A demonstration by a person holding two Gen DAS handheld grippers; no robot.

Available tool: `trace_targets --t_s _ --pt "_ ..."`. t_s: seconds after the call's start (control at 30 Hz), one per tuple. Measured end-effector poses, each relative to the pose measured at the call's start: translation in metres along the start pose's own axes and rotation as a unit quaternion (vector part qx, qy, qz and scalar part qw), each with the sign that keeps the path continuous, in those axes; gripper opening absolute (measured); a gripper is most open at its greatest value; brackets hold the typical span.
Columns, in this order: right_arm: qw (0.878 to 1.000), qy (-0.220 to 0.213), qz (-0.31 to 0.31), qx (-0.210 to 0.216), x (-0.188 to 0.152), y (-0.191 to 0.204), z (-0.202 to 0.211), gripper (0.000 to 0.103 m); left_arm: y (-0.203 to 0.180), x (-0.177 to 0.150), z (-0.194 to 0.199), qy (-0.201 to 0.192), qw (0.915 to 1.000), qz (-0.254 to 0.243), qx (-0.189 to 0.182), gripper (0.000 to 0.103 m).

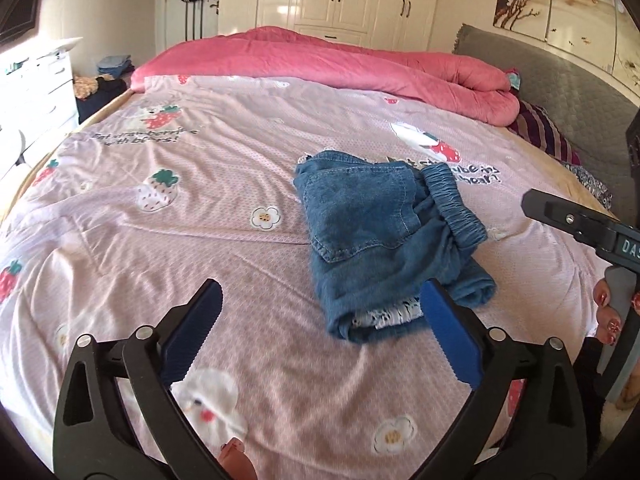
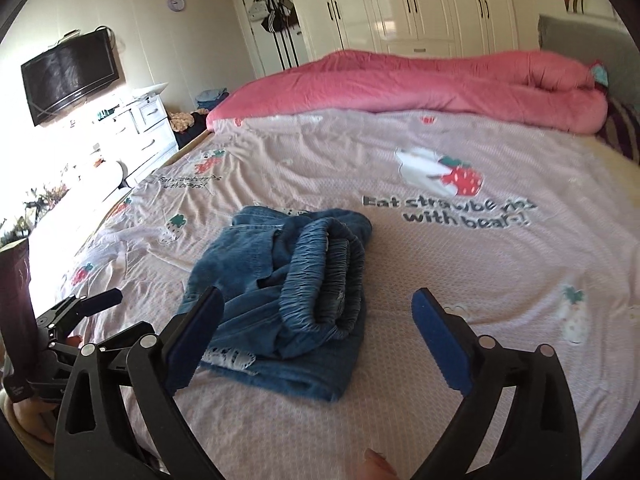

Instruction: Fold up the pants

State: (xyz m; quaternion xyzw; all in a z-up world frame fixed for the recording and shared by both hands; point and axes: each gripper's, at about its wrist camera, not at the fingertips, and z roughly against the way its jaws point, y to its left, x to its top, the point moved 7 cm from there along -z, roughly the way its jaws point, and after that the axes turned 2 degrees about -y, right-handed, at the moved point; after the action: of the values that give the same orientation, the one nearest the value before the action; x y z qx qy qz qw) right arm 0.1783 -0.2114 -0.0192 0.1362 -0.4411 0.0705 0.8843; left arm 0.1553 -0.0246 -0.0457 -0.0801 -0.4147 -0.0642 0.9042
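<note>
A pair of blue denim pants (image 1: pixel 384 236) lies in a folded bundle on the pink strawberry-print bed sheet (image 1: pixel 200 220), elastic waistband to the right. It also shows in the right wrist view (image 2: pixel 288 292), waistband rolled on top. My left gripper (image 1: pixel 320 308) is open and empty, just in front of the bundle; its right finger overlaps the near edge. My right gripper (image 2: pixel 320 320) is open and empty, its left finger over the bundle's near left part. The right gripper also shows at the right edge of the left wrist view (image 1: pixel 576 224), and the left gripper at the lower left of the right wrist view (image 2: pixel 80 312).
A rolled pink quilt (image 1: pixel 360 64) lies across the far side of the bed. A grey headboard (image 1: pixel 560 80) is at the right. A white dresser (image 2: pixel 132 132) and a wall TV (image 2: pixel 70 76) stand left of the bed. White wardrobes (image 2: pixel 420 0) are behind.
</note>
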Motion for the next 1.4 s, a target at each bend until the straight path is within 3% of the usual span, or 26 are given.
trace_targets --t_s 0.27,0.67,1.4 --pt "0.999 -0.025 0.024 -0.025 -0.007 0.012 0.036 0.098 -0.010 -0.011 0.027 -0.007 0.9998 -0.017 0.010 0.093" --pt "0.998 -0.031 0.031 -0.034 -0.026 0.021 0.057 0.098 -0.016 -0.029 0.048 -0.007 0.9996 -0.016 0.021 0.094" --pt "0.999 0.010 0.032 -0.042 -0.099 0.019 0.055 0.098 -0.013 -0.079 0.053 0.005 0.9995 0.002 0.030 0.094"
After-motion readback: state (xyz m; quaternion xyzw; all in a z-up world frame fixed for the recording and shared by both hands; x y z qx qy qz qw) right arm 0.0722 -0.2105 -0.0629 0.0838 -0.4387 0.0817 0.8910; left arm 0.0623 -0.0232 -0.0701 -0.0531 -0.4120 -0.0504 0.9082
